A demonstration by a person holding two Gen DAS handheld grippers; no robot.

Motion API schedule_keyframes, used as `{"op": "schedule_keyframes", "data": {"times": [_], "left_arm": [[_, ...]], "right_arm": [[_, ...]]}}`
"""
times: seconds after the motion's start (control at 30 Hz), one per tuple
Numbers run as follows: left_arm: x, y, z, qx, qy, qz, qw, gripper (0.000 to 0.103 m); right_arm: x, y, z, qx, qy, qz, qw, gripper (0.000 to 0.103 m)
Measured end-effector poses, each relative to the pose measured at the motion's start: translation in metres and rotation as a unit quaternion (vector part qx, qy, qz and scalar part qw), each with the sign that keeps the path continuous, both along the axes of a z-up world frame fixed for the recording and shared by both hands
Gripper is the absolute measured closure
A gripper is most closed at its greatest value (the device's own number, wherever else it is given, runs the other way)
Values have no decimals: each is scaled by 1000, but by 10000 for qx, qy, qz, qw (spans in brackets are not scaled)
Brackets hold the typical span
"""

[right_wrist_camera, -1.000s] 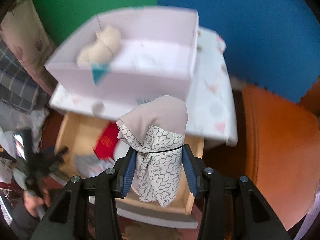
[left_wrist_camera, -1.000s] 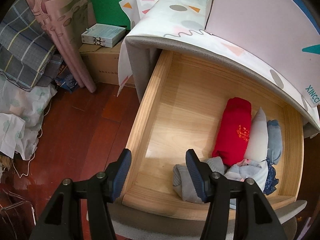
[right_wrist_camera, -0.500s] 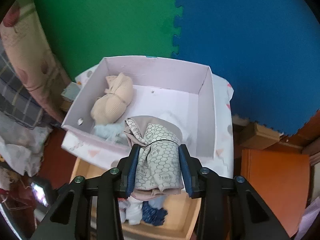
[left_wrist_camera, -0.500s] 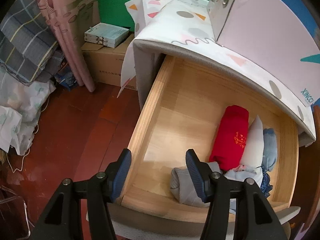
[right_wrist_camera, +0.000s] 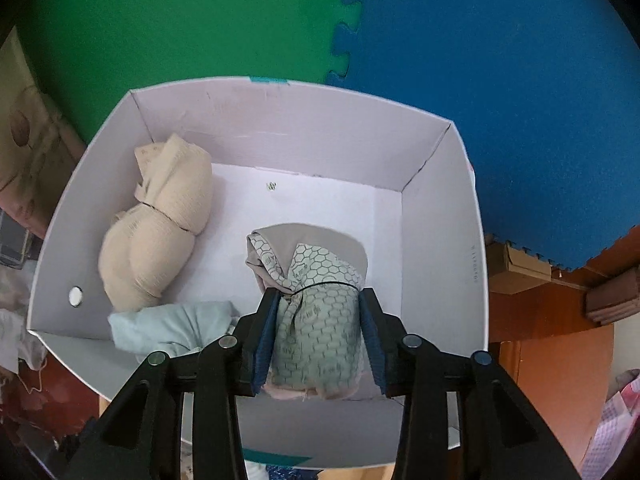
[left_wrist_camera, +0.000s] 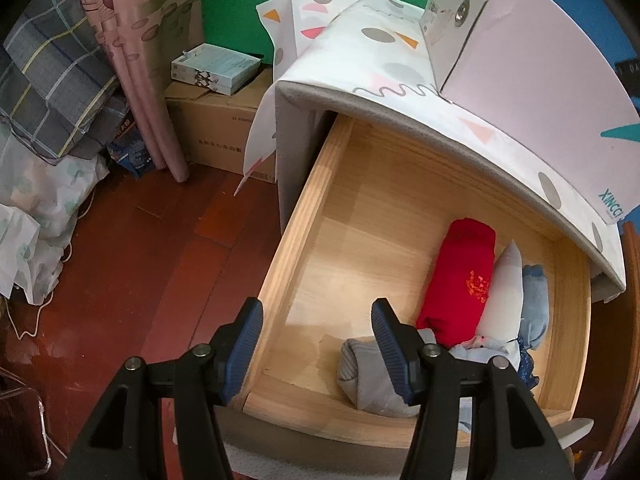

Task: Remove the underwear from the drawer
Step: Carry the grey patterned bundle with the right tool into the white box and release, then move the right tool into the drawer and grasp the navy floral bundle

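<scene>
The wooden drawer (left_wrist_camera: 304, 220) stands pulled out. Rolled underwear lies at its right end: a red roll (left_wrist_camera: 460, 272), a white one (left_wrist_camera: 506, 292), a light blue one (left_wrist_camera: 534, 300) and a grey one (left_wrist_camera: 368, 376) at the front. My left gripper (left_wrist_camera: 316, 344) is open and empty above the drawer's front left corner. My right gripper (right_wrist_camera: 318, 336) is shut on a rolled beige honeycomb-print underwear (right_wrist_camera: 316, 320) and holds it inside the pale pink box (right_wrist_camera: 440, 208). A beige roll (right_wrist_camera: 160, 236) and a pale blue piece (right_wrist_camera: 172, 328) lie in that box.
The pink box (left_wrist_camera: 540, 80) stands on the cloth-covered cabinet top (left_wrist_camera: 360, 60) above the drawer. A cardboard carton (left_wrist_camera: 216, 128) with a small box on it, pink curtains (left_wrist_camera: 140, 60) and piled bedding (left_wrist_camera: 44, 92) stand left on the red wooden floor.
My right gripper has carried the honeycomb-print roll up from the drawer and down into the pink box. My left gripper has drifted slightly and stays open.
</scene>
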State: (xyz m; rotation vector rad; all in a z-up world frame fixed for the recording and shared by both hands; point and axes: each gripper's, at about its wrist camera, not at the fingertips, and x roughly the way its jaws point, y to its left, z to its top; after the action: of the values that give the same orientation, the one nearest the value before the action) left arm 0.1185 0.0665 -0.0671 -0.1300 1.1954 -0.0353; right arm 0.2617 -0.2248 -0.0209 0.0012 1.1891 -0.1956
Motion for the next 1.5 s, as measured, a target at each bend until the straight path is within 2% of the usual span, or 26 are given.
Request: {"op": "schedule_keyframes", "data": {"times": [0.2,0.43,0.53,0.6,0.73,0.9,0.97,1.07,1.23,1.5], "left_arm": [[0,-2,0,28,0,-11,10000,45],[0,-4,-2,93,38,-27,9999,45],[-1,-6,-2,132,49,-45,9999,45],[-1,-8,-2,157,48,-64,9998,45],[-1,-9,-4,203,101,-76,9997,45],[0,-8,-5,247,143,-70,9996,45],[0,-7,-5,253,161,-61,9995,45],[0,-8,-6,265,169,-68,9995,45],[0,-9,-7,270,181,-73,9994,45],[-1,-8,-8,215,196,-92,9995,45]], "right_arm": [[-15,7,-5,150,4,47,9999,60],[-55,7,32,446,-310,192,9983,61],[-83,8,43,474,-330,362,9977,61],[-102,7,40,562,-208,441,9972,61],[-141,3,6,706,236,532,9958,62],[-171,6,-68,857,1009,503,9899,63],[-178,9,-104,1000,1377,476,9843,65],[-184,14,-141,1279,1713,370,9762,67],[-177,25,-176,1329,1998,324,9702,67],[-163,45,-208,938,2193,362,9705,67]]}}
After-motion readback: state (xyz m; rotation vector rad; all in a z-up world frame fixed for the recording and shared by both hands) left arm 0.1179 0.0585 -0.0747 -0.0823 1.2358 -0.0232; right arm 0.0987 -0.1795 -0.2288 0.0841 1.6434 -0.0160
